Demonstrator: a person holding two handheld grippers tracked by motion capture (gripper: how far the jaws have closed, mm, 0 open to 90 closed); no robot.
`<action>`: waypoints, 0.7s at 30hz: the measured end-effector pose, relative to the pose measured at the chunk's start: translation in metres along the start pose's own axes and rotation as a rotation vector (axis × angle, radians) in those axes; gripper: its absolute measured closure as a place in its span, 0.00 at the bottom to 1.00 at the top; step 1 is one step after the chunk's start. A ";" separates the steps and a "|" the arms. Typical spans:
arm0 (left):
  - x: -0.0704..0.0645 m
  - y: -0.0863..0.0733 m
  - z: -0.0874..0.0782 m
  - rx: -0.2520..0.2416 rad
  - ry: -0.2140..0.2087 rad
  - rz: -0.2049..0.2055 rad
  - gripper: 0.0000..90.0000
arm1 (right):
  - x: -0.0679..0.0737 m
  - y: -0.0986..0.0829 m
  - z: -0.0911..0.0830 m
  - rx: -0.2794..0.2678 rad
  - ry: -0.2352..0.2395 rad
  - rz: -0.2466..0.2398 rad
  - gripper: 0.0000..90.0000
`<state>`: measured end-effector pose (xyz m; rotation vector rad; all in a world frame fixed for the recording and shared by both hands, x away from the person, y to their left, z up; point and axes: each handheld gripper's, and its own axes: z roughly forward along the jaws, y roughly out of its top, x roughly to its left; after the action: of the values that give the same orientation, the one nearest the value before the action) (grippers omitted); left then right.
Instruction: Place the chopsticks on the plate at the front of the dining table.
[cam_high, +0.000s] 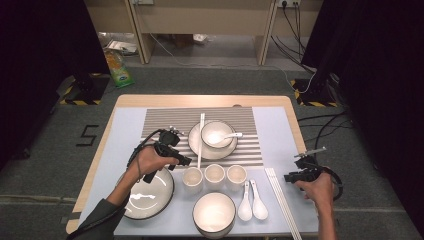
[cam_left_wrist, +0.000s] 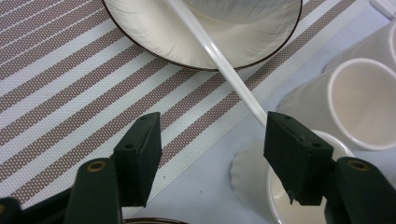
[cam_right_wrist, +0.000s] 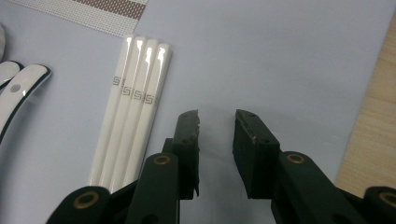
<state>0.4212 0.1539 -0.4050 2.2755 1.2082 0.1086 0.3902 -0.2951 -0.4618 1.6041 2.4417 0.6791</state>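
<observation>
Table setting part done: on the striped mat (cam_high: 165, 117) sits 1 plate (cam_high: 196, 145) with a bowl (cam_high: 216, 132) and spoon (cam_high: 231, 135); 1 white chopstick (cam_high: 200, 140) lies across the plate's left rim. Left on the near side: 3 cups, 2 spoons, 4 chopsticks (cam_right_wrist: 130, 116), 1 bowl, 1 plate.

My left tool (cam_left_wrist: 212, 144) is wide, holding nothing; the chopstick's near end (cam_left_wrist: 252, 109) lies just beside its right jaw. My right tool (cam_right_wrist: 215, 140) is narrow, holding nothing, with the 4 chopsticks just to its left.

light: bright overhead, dim surround | glare: chopsticks (cam_right_wrist: 130, 100) | shadows: soft | focus: close views sharp
</observation>
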 end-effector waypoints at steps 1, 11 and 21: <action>0.000 -0.001 -0.001 0.002 0.000 0.005 0.39 | 0.000 0.000 0.000 0.001 -0.001 0.000 0.77; -0.002 -0.009 -0.007 -0.003 -0.002 0.025 0.35 | 0.005 0.001 0.001 0.010 -0.028 -0.030 0.76; -0.005 -0.015 -0.012 -0.003 -0.020 0.051 0.33 | 0.005 0.000 0.001 0.007 -0.027 -0.029 0.76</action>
<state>0.4032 0.1620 -0.4014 2.3000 1.1396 0.1058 0.3887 -0.2903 -0.4617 1.5661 2.4464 0.6414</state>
